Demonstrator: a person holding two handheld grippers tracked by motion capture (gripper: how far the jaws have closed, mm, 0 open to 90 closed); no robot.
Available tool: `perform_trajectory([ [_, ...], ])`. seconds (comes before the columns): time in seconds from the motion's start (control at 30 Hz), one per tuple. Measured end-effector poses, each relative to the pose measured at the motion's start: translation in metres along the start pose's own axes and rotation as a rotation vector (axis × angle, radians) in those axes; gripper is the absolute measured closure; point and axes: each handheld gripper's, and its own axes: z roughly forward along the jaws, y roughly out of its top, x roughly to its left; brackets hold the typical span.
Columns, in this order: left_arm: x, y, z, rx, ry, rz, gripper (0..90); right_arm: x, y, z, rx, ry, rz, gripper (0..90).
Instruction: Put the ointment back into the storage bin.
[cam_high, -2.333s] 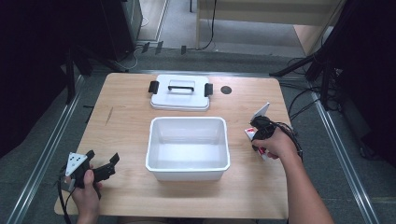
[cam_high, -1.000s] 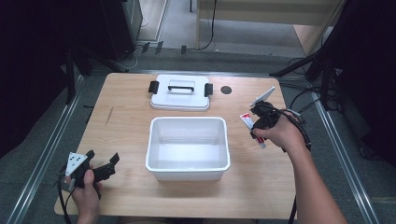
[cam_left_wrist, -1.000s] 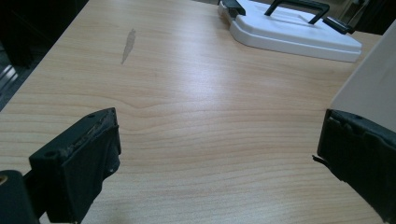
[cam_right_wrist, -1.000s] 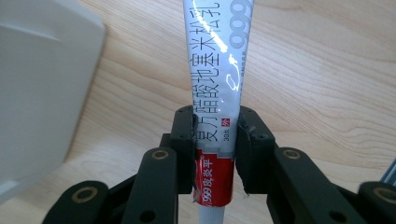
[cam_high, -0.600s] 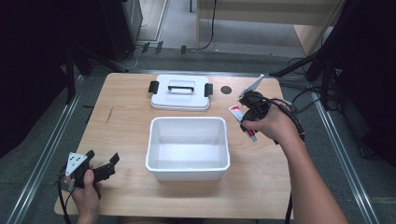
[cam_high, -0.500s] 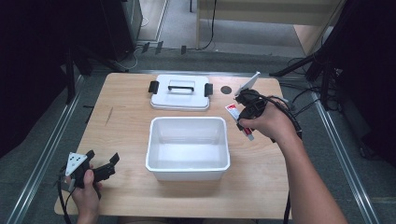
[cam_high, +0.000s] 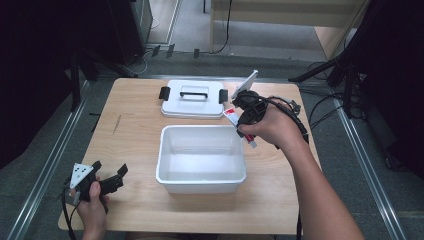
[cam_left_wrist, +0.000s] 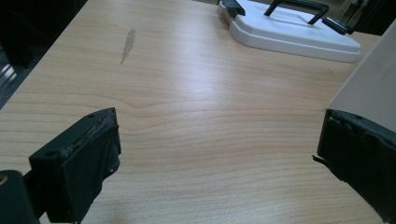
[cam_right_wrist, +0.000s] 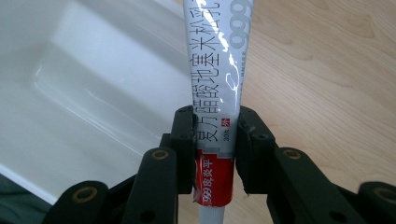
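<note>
Ointment tube (cam_right_wrist: 215, 116), white and silver with a red band and printed characters, sits clamped crosswise between the two black jaws of the right gripper (cam_right_wrist: 215, 140). Pads press on both flat sides just above the red band; the long printed end runs up and away from the jaws, the short red end pokes out below them. From the high view the tube (cam_high: 231, 116) shows as a white and red strip beside the right gripper (cam_high: 245, 112), in the air, off the table.

Directly beyond the jaws, to the tube's left in the right gripper view, lies the open white plastic bin (cam_right_wrist: 70, 93); the tube is over or just past the bin's near rim, over the join of bin and wood. In the high view the bin (cam_high: 172, 170) stands mid-table, nothing visible inside.

Past the right gripper, farther up the table, the white lid (cam_high: 192, 102) with a black handle and black side clips lies flat, apart from the bin.

Left gripper (cam_high: 107, 180) rests at the near left corner of the wooden table (cam_high: 130, 130), jaws spread wide, only bare wood between them; the bin's wall is just beside its right jaw
</note>
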Motion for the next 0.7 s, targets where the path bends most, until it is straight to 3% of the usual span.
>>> perform_trajectory([
  [0.2, 0.000, 0.000, 0.000, 0.000, -0.001, -0.001, 0.3, 0.018, 0.002, 0.002, -0.026, 0.038, -0.130, 71.8],
  [0.33, 0.000, 0.000, 0.000, 0.000, 0.000, -0.001, 0.3, 0.029, 0.002, 0.003, -0.046, 0.088, -0.273, 71.7],
  [0.47, 0.000, 0.000, 0.000, 0.000, 0.000, -0.001, 0.3, 0.038, -0.001, 0.006, -0.107, 0.108, -0.509, 71.6],
  [0.57, 0.000, 0.000, 0.000, -0.001, 0.000, -0.001, 0.3, 0.044, -0.004, 0.011, -0.120, 0.138, -0.662, 71.6],
  [0.7, 0.000, 0.000, 0.000, 0.001, -0.001, -0.001, 0.3, 0.046, -0.007, 0.020, -0.114, 0.137, -0.803, 71.6],
])
